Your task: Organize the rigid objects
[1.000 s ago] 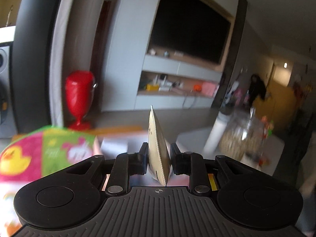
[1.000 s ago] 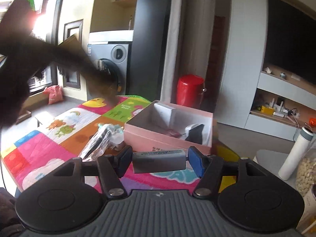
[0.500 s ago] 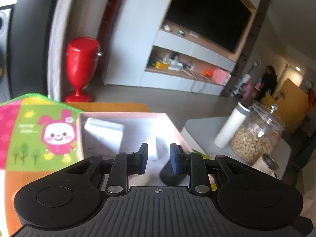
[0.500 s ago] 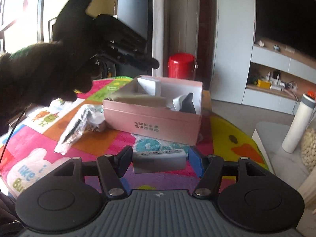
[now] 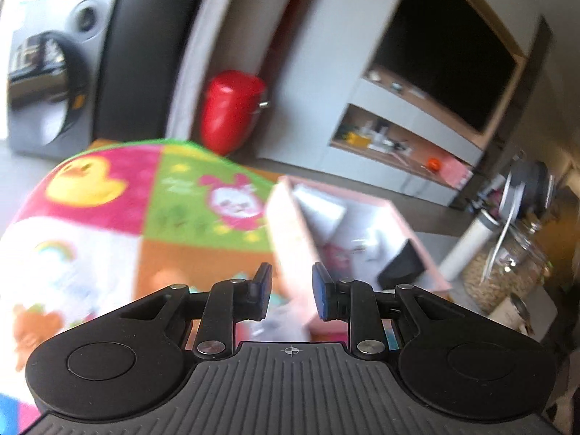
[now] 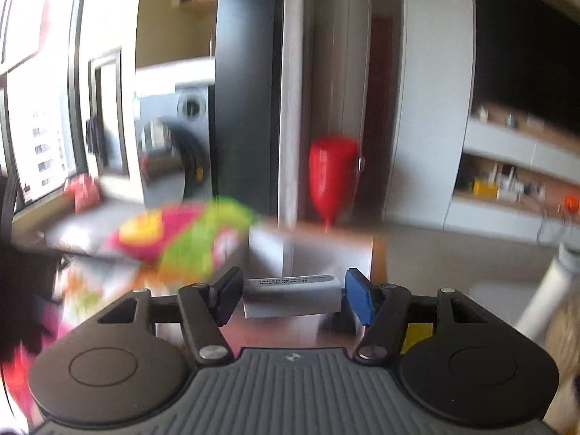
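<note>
The open pink box (image 5: 290, 239) sits on the colourful play mat (image 5: 90, 181), with a white item (image 5: 319, 206) and a black item (image 5: 400, 270) inside. My left gripper (image 5: 291, 279) hovers at the box's near left corner. Its pads stand a narrow gap apart with nothing between them. My right gripper (image 6: 293, 284) is shut on a grey-white charger block (image 6: 291, 299) with a printed label, held crosswise above the mat (image 6: 188, 239). The box (image 6: 326, 253) is a blur just beyond it.
A red pedestal bin (image 5: 232, 108) stands behind the mat by a grey pillar. A white bottle (image 5: 467, 246) and a glass jar of grains (image 5: 507, 275) stand on a low table to the right. A dark blurred shape (image 6: 21, 290) fills the right wrist view's left edge.
The beige flat item that my left gripper held a second ago is gone from its jaws. That gripper has dropped and swung left of the box. My right gripper has risen with the charger block.
</note>
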Available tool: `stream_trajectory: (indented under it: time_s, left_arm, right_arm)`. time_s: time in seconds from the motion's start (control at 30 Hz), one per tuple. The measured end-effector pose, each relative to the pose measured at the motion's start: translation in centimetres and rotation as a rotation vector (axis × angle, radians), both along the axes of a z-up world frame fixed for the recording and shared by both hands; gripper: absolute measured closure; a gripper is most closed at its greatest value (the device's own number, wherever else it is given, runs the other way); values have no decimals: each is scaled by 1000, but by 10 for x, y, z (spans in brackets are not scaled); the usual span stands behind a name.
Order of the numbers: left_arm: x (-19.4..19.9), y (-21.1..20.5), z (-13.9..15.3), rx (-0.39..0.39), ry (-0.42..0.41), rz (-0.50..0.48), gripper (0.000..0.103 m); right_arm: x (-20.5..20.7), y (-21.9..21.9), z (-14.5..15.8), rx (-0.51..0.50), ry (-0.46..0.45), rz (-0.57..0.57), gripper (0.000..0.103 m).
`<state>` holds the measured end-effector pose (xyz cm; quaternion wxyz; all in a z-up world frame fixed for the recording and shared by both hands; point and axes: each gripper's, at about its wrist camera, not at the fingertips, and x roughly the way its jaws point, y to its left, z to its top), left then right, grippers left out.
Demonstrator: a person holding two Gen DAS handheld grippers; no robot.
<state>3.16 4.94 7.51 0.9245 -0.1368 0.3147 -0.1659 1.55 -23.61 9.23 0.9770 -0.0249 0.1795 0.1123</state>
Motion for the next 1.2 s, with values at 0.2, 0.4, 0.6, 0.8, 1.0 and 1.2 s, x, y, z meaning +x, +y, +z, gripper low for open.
stream_trajectory:
  time_s: [0.2, 0.4, 0.6, 0.8, 1.0, 1.2]
  left_arm:
    - [-9, 24, -18, 11, 63, 43, 76]
    - [-10, 4, -36, 45, 90, -31, 76]
    - [-6, -35, -53, 217, 76, -35, 72]
    - [-11, -42, -54, 285, 61, -31, 74]
    - [-14, -34, -56, 266, 77, -46, 77]
    - [-21, 3, -61, 261, 88, 25, 74]
  right_arm:
    - [75, 13, 55, 50, 44, -17, 38]
    - [59, 19, -13, 27, 148, 16, 38]
    - [25, 29, -103, -18, 269, 39, 38]
    - [14, 32, -156, 13, 382, 62, 38]
    - [14, 34, -170, 40, 410, 58, 37]
    - [6, 51, -173, -39, 366, 50, 34]
